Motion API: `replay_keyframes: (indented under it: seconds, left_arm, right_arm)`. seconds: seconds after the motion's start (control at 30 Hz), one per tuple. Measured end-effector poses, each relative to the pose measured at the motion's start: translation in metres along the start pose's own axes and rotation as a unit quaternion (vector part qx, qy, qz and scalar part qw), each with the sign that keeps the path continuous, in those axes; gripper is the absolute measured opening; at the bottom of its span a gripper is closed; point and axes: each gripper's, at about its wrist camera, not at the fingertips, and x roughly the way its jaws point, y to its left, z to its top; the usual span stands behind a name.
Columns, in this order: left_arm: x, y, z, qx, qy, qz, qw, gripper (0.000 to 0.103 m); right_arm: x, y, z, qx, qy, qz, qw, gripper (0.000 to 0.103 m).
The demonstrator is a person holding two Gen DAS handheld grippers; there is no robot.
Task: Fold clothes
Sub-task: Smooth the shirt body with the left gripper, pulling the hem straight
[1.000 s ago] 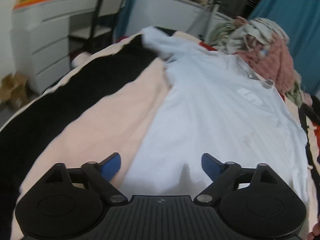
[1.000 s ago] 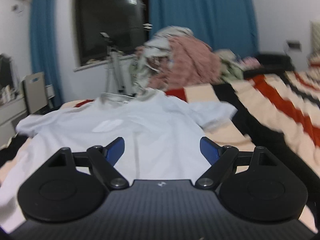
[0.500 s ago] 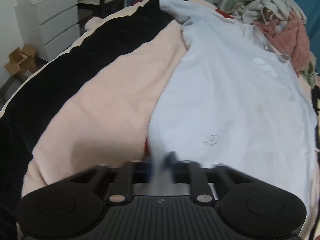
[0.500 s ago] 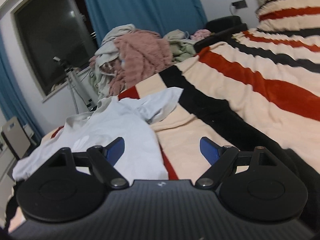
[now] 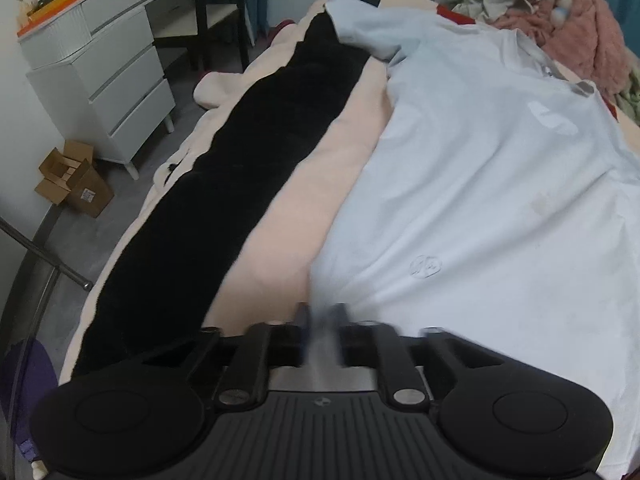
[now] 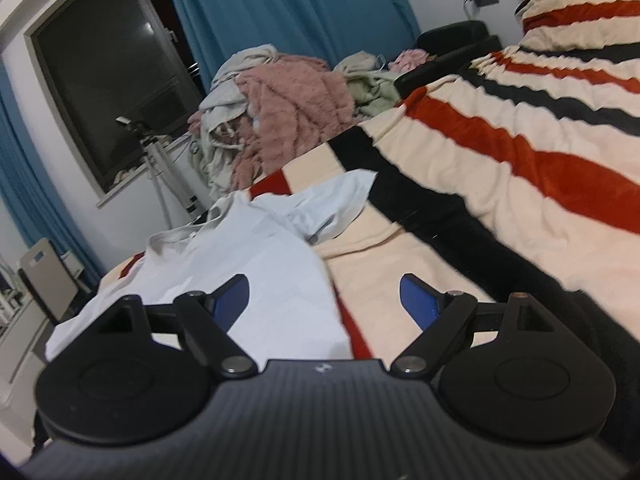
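Observation:
A light blue shirt (image 5: 480, 180) lies spread front-up on the striped blanket (image 5: 280, 160), collar at the far end. My left gripper (image 5: 323, 320) is at the near left corner of the hem. Its blurred fingers stand close together with a ridge of shirt cloth pinched and lifted between them, and the jaws are opening. In the right wrist view the shirt (image 6: 240, 248) lies to the left. My right gripper (image 6: 324, 300) hovers wide open over the shirt's right edge and the blanket (image 6: 520, 152), holding nothing.
A pile of loose clothes (image 5: 560, 12) (image 6: 280, 112) sits at the bed's far end. A white dresser (image 5: 100, 80), a dark chair (image 5: 216, 8) and a cardboard box (image 5: 72, 180) stand left of the bed. A tripod (image 6: 160, 176) stands by the window.
My left gripper went from open over the hem to closed on it and has lifted the cloth. My right gripper rolled and swung right toward the striped blanket, staying open.

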Motion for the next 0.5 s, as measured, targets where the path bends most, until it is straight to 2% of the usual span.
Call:
replay_keyframes:
  seconds: [0.03,0.07,0.13,0.3,0.4,0.47,0.5]
  left_arm:
    - [-0.004,-0.003,0.0,0.002,-0.011,-0.004,0.9999,0.063]
    - [-0.009,-0.007,-0.002,0.006,-0.026,-0.006,0.9996,0.067]
    - [-0.018,-0.018,-0.003,0.007,-0.055,-0.018,0.9983,0.083]
    - [-0.032,-0.055,-0.003,-0.018,-0.123,-0.082,0.9889,0.088]
    - [-0.028,-0.098,-0.01,-0.022,-0.167,-0.123,0.978,0.093]
    - [-0.017,-0.122,-0.019,-0.014,-0.195,-0.158,0.9678,0.096]
    - [-0.008,-0.133,-0.025,0.001,-0.209,-0.165,0.9639,0.096]
  right_arm:
    - [0.002,0.001,0.0,0.006,0.004,0.009,1.0,0.084]
    - [0.004,0.001,-0.001,0.013,0.009,0.018,1.0,0.084]
    - [0.011,0.003,-0.001,0.026,0.015,0.036,0.999,0.084]
    - [0.043,0.003,0.001,0.08,0.024,0.082,0.993,0.084]
    - [0.072,-0.001,0.009,0.106,0.026,0.105,0.988,0.074]
    - [0.092,-0.004,0.016,0.106,0.023,0.098,0.989,0.067]
    - [0.103,-0.007,0.02,0.108,0.022,0.093,0.99,0.067]
